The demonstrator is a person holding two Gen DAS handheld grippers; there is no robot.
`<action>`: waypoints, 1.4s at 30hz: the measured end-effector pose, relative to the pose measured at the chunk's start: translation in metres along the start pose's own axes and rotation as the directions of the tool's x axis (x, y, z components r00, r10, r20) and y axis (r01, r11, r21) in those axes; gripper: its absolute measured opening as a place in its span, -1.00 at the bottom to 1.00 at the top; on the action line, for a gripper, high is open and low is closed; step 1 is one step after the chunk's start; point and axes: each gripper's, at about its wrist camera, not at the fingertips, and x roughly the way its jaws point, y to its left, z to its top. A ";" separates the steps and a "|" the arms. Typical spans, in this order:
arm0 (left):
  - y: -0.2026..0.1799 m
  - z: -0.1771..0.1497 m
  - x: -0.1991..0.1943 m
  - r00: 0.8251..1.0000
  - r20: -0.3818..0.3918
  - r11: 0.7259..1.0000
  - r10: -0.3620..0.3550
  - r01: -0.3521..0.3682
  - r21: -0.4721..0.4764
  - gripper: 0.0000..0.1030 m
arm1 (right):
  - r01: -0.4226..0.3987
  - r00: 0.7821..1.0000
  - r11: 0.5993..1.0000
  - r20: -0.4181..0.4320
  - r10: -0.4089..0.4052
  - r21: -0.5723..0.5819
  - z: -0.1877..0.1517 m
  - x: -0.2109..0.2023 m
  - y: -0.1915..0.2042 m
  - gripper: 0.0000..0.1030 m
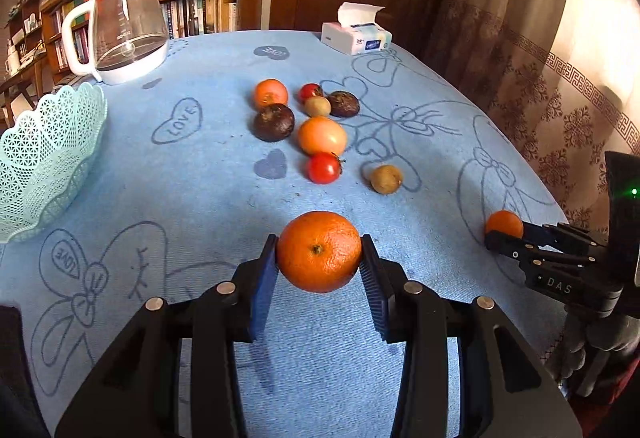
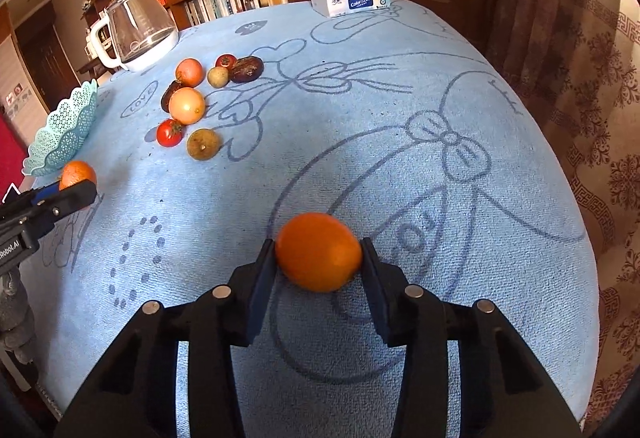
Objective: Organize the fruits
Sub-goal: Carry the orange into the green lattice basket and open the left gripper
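An orange is clamped by the left gripper above the blue cloth; another orange is pinched by the right gripper. Both are judged firm, smooth-skinned, prone to rolling — best held across the widest girth.

The left gripper clamps a large orange between its blue pads above the blue tablecloth. At the right edge, the right gripper grips a smaller orange. Loose fruit clusters mid-table; a mint basket sits left.
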 end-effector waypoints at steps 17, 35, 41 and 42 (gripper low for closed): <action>0.094 0.025 -0.047 0.969 0.130 0.971 0.209 -0.190 -0.143 -0.20 | -0.051 0.996 0.998 0.074 0.049 0.022 0.016 -0.022 0.018 -0.18; 0.218 0.034 -0.064 0.878 0.121 0.849 0.464 -0.402 -0.343 -0.20 | -0.084 0.995 0.996 0.058 0.084 0.005 0.018 -0.017 0.052 -0.18; 0.234 0.031 -0.055 0.879 0.085 0.835 0.469 -0.409 -0.369 -0.20 | -0.097 0.994 0.995 0.053 0.097 -0.012 0.022 -0.012 0.063 -0.18; 0.235 0.030 -0.054 0.880 0.080 0.833 0.469 -0.410 -0.371 -0.20 | -0.100 0.994 0.995 0.052 0.101 -0.014 0.023 -0.012 0.065 -0.18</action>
